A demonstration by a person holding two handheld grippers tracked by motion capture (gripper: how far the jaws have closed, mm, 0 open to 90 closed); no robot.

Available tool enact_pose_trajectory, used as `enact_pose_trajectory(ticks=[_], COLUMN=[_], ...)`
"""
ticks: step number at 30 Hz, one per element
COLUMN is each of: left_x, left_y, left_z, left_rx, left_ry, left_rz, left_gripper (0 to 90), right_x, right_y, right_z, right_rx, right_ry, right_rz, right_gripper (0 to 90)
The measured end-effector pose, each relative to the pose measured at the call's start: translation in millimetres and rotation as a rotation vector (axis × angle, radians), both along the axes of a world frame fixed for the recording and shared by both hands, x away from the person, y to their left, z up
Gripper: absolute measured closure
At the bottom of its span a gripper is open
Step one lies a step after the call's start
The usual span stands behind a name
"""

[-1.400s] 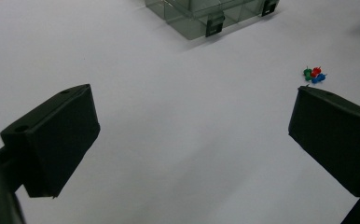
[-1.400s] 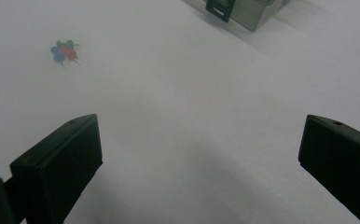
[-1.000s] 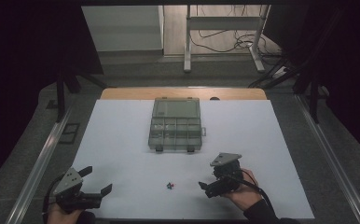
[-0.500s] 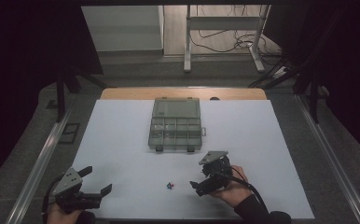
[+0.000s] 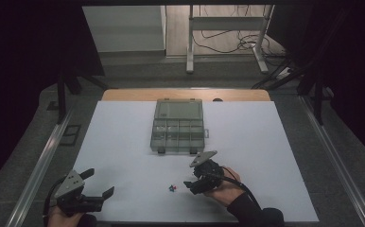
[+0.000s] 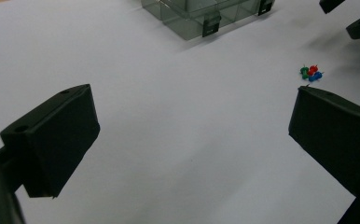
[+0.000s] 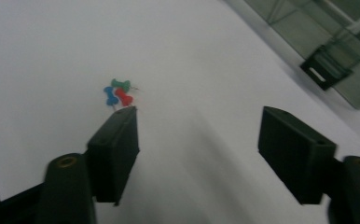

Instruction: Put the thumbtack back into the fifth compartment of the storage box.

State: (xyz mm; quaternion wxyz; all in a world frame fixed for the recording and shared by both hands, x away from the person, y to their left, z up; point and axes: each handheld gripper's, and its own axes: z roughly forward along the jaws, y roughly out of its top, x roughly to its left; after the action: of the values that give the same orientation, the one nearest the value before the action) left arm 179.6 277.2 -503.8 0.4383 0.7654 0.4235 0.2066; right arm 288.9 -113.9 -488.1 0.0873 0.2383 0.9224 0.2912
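While wide and empty, right claw [image 5: 193, 183] near pushpins [image 5: 171, 188] by counter's [image 5: 124, 142] near edge; next, straddling one. Left claw [image 5: 99, 189] wide, idle.

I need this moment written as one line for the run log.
left tongs: open, idle | right tongs: open, beside push pins | pins: clustered on sheet, ungrasped | organizer box: beyond them

Pushpins [image 5: 171, 188] lie on the sheet [image 5: 124, 142], before the box [image 5: 178, 126].
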Motion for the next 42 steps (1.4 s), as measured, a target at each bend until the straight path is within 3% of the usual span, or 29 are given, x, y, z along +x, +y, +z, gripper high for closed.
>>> enact_pose_trajectory(ticks=[4,7,18,23,42], left_x=[0.0,-0.1,-0.1,-0.3,-0.4], left_y=[0.0,-0.1,0.3,0.8,1.0], left_z=[0.0,0.0,-0.1,0.0,0.0], left_rx=[0.001,0.001,-0.001,-0.003,-0.003], left_ry=[0.000,0.000,-0.001,-0.002,-0.004], left_rz=[-0.001,-0.002,-0.003,-0.004,-0.006], left_gripper=[2.0,1.9,2.0,1.9,1.9], right_x=[2.3,4.2,6.1,5.3,4.3], right_y=[7.2,17.4,48.7,57.5,62.5], right_z=[-1.1,-1.3,-8.8,-12.1,-24.2], right_rx=[-0.008,-0.011,-0.057,-0.077,-0.119], right_ry=[0.030,0.057,0.088,0.094,0.090], right_rz=[0.037,0.088,0.217,0.250,0.273], right_gripper=[41.5,52.9,75.9,79.7,82.2])
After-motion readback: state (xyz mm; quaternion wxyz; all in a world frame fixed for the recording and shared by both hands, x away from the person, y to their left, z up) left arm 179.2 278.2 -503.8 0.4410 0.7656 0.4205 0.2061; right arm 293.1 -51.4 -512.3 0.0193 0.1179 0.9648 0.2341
